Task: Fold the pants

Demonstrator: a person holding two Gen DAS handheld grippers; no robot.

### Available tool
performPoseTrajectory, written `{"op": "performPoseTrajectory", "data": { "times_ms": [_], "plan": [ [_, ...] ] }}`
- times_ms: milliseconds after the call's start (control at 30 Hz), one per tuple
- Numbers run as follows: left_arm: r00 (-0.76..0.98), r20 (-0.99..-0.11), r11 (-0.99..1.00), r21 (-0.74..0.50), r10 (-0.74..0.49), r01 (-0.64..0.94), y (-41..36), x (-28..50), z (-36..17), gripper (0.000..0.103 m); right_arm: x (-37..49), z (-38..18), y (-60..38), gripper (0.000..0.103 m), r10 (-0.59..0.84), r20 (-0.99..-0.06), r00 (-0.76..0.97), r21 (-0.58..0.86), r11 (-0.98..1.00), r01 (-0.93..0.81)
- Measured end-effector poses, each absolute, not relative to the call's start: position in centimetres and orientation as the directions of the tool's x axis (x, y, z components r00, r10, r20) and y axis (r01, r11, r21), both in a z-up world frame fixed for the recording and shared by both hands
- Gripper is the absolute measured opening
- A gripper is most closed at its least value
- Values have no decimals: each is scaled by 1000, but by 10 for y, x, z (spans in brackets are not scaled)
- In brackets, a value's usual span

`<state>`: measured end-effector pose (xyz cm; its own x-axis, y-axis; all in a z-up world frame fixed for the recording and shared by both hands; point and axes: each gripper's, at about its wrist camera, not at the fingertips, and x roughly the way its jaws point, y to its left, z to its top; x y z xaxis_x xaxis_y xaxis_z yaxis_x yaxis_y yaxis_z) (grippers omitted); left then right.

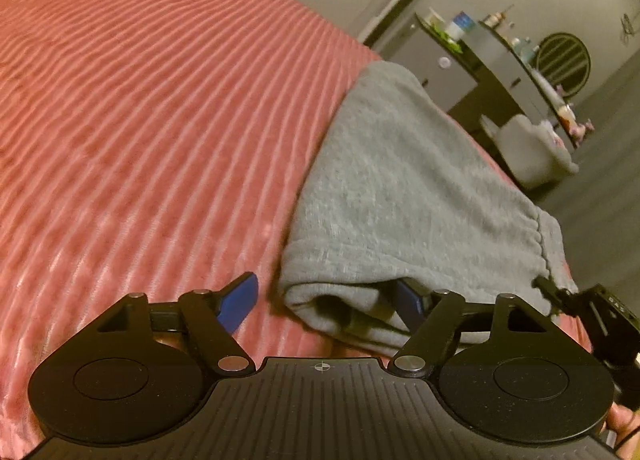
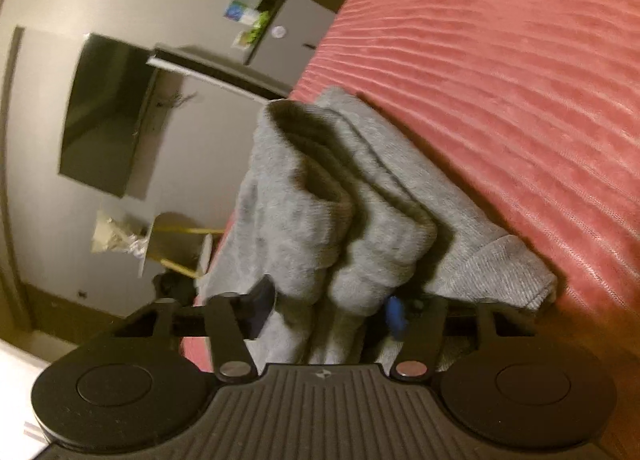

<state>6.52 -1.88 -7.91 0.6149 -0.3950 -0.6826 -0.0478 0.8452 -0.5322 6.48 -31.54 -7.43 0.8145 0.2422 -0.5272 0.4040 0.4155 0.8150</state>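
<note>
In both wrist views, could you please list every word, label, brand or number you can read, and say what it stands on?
No text reads with certainty.
Small pale characters on the black gripper part at the right edge of the left wrist view: too small and blurred.
Blue-labelled container on the far furniture: label blurred.
Blue-and-white item in the right wrist view: unreadable.

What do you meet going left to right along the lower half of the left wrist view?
Pink ribbed bedspread → left gripper's free blue finger → folded edge of the grey pants → its other blue finger tucked into the fold → right gripper at the far edge.
</note>
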Motion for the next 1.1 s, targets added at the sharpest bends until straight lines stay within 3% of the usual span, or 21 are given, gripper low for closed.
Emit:
{"op": "performPoseTrajectory", "data": {
  "times_ms": [67, 200, 233, 300, 367, 433, 500, 700, 833, 867, 900, 967, 1033, 1100],
  "plan": [
    [639, -675, 859, -509, -368, -43, -20, 62, -75, 70, 60, -65, -312, 38, 242, -484, 841, 831, 427, 355],
    [656, -669, 865, -500, -349, -50, -19, 60, -73, 69, 39, -46, -309, 34, 259, -328, 909, 884, 423, 199],
    [653, -674, 864, -501, -346, -59, -18, 61, -73, 69, 35, -47, -310, 34, 254, -327, 910, 881, 431, 196],
    [643, -683, 863, -502, -348, -66, -17, 62, -74, 70, 31, -56, -313, 35, 203, -405, 891, 824, 503, 260],
    [644, -683, 869, -491, -345, -56, -19, 61, -73, 69, 36, -69, -310, 35, 135, -548, 826, 691, 630, 355],
    [646, -690, 881, -469, -325, -57, -22, 61, -72, 70, 35, -67, -304, 37, 111, -554, 825, 646, 683, 341],
    [647, -691, 881, -469, -323, -61, -22, 61, -71, 70, 38, -53, -299, 47, 80, -582, 809, 596, 718, 358],
    [662, -687, 895, -443, -300, -55, -25, 57, -66, 71, 24, -26, -293, 66, -34, -618, 786, 494, 761, 421],
    [725, -640, 928, -371, -255, -1, -39, 43, -51, 71, 14, 0, -268, 76, -125, -559, 820, 369, 848, 381],
    [753, -611, 936, -352, -244, 18, -43, 40, -47, 77, 17, 3, -261, 82, -122, -547, 828, 337, 874, 351],
    [776, -585, 940, -340, -235, 29, -46, 38, -43, 89, 22, 3, -252, 87, -126, -543, 830, 291, 899, 327],
    [794, -571, 949, -313, -209, 25, -52, 42, -41, 97, 32, -6, -238, 87, -144, -558, 817, 214, 927, 309],
    [744, -640, 961, -277, -191, 8, -56, 57, -53, 97, 45, -25, -227, 91, -205, -622, 756, 91, 940, 330],
    [623, -764, 965, -256, -168, -53, -55, 73, -73, 98, 47, -41, -216, 97, -271, -647, 712, -45, 947, 319]
  ]
}}
